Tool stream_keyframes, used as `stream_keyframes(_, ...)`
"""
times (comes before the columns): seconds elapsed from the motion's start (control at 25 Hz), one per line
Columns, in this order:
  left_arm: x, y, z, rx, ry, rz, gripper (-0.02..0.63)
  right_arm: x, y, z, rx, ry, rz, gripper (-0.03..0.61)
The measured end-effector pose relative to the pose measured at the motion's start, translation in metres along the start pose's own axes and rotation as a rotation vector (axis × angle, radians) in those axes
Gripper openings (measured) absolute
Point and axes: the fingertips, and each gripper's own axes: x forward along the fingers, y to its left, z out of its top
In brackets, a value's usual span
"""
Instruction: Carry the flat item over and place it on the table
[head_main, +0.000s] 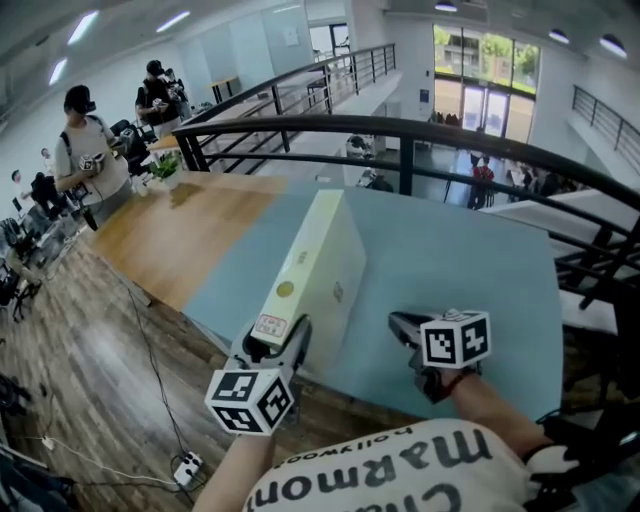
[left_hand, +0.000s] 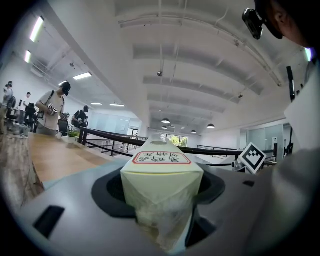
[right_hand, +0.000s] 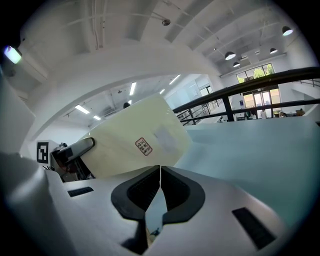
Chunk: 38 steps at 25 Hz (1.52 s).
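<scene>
While the jaws of the left gripper (head_main: 278, 345) are clamped on the near end of the flat pale-yellow box (head_main: 315, 265), one on each broad face with the red-bordered label (left_hand: 161, 158) showing between them, the right gripper (head_main: 398, 322) has its jaws pressed together on nothing and hangs just beside the box on its right. The box stands on a long narrow edge, leaning a little, and stretches away from the person over the blue-green part of the table (head_main: 470, 270); from where I stand I cannot tell whether its lower edge touches the top or hangs just above it. Farther left the table top turns to bare wood (head_main: 170, 230), a dark railing (head_main: 400, 128) curves behind it, and a few people (head_main: 85, 140) stand well off at the left. To my eye the carrying is as good as done and the placing is the step in hand: the box is over its spot but not yet lying down. The next move, I judge, calls for lowering it onto the blue-green top and tipping it onto a broad face, perhaps with the empty right gripper steadying the far side, before the left jaws let go; released on its edge, it looks likely to topple.
</scene>
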Motion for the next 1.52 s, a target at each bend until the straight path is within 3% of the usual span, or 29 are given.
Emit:
stream_keyframes(0.48,0.036,0.008,-0.008,-0.014,0.009,0.026,0.284,0.046,-0.025,-0.005,0.029,0.045,0.070,0.037)
stream_keyframes(0.64,0.041,0.016,-0.017,-0.020,0.026,0.015,0.284,0.064,-0.021,-0.019,-0.011,0.071,0.088,0.037)
stream_keyframes(0.88,0.063,0.027,-0.026,-0.010,0.070,-0.006,0.284,0.083,-0.034,-0.035,0.017,0.118,0.062,0.037)
stream_keyframes(1.36,0.108,0.058,-0.026,-0.016,0.115,-0.127,0.284,0.116,-0.051,-0.038,0.165,0.070,-0.040,0.037)
stream_keyframes(1.52,0.145,0.068,-0.009,0.011,0.127,-0.191,0.284,0.130,-0.058,-0.011,0.194,0.045,-0.076,0.037)
